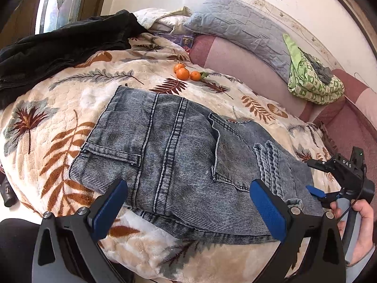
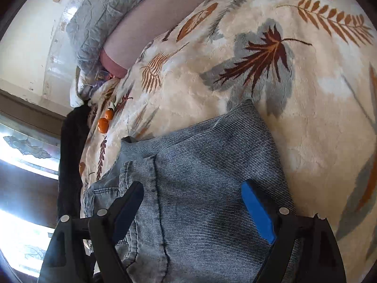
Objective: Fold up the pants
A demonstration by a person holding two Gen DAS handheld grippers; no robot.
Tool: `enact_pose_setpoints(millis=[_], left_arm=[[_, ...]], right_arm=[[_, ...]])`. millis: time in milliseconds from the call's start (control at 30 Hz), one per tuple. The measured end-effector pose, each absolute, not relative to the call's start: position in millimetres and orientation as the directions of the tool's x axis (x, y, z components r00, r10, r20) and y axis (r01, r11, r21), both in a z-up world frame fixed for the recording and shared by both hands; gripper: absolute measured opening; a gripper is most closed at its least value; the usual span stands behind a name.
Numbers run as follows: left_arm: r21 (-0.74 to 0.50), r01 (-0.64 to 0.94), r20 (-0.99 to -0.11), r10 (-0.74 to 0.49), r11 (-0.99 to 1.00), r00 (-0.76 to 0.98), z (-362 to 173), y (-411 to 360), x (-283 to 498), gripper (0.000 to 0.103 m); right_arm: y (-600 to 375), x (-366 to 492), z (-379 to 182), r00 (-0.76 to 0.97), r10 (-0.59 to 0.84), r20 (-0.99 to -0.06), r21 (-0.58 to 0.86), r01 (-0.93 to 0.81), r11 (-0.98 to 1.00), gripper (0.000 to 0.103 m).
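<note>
Grey jeans (image 1: 179, 155), already folded into a bundle on the leaf-print blanket (image 1: 70, 122), long axis running ten to four o'clock. Left gripper (image 1: 188, 212), jaws spread and empty, hovers at the near edge; right gripper (image 2: 193, 210), likewise spread, over the four-o'clock end.

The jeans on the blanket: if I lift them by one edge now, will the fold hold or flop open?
The jeans would probably sag and unfold: the stacked layers lie loose and rumpled. The thick ribbed denim looks fairly heavy, so it should hang straight down. The plush blanket may drag on them if pushed, bunching the folds. Both grippers are open.
</note>
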State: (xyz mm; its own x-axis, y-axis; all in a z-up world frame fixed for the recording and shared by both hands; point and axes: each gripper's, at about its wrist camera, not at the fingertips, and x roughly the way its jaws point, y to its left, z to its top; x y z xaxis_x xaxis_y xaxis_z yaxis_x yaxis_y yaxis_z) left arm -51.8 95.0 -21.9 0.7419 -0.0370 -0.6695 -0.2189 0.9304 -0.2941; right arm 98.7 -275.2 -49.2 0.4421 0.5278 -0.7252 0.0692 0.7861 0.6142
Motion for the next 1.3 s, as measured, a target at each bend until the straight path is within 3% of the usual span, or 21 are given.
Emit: enact_pose_setpoints(millis=[400, 567, 700, 900, 967, 1100, 1300], left_arm=[[-0.165, -0.209, -0.692, 0.038, 0.964, 0.721, -29.7, 62.0, -39.8, 0.103], [-0.222, -0.269, -0.559, 0.104, 0.937, 0.823, -0.4, 77.3, -56.0, 0.103], [-0.237, -0.265, -0.58, 0.083, 0.935, 0.81, 21.5, 89.5, -31.8, 0.103], [-0.087, -0.187, -0.55, 0.109, 0.978, 0.828, 27.0, 88.2, 2.2, 0.103], [-0.073, -0.261, -0.63, 0.158, 0.963, 0.76, 6.4, 95.1, 9.6, 0.103], [-0.301, -0.309, -0.744, -0.02, 0.902, 0.668, -26.3, 119.7, 14.3, 0.103], [-0.296, -0.344, -0.737, 0.016, 0.891, 0.676, -24.5, 127.4, 10.6, 0.103]], right_arm=[[-266.6, 93.5, -48.4, 0.432, 0.546, -0.718, 0.604, -0.003, 0.797, 0.088], [-265.9, 89.4, -46.4, 0.416, 0.544, -0.729, 0.589, -0.024, 0.808, 0.088], [-267.9, 86.8, -46.0, 0.406, 0.55, -0.73, 0.591, -0.03, 0.806, 0.088], [-264.2, 85.9, -45.3, 0.41, 0.532, -0.741, 0.568, -0.04, 0.822, 0.088], [-263.3, 85.5, -45.5, 0.412, 0.528, -0.743, 0.562, -0.043, 0.826, 0.088], [-261.4, 85.0, -45.7, 0.417, 0.521, -0.745, 0.555, -0.048, 0.831, 0.089], [-249.6, 84.3, -44.7, 0.421, 0.494, -0.761, 0.509, -0.084, 0.857, 0.097]])
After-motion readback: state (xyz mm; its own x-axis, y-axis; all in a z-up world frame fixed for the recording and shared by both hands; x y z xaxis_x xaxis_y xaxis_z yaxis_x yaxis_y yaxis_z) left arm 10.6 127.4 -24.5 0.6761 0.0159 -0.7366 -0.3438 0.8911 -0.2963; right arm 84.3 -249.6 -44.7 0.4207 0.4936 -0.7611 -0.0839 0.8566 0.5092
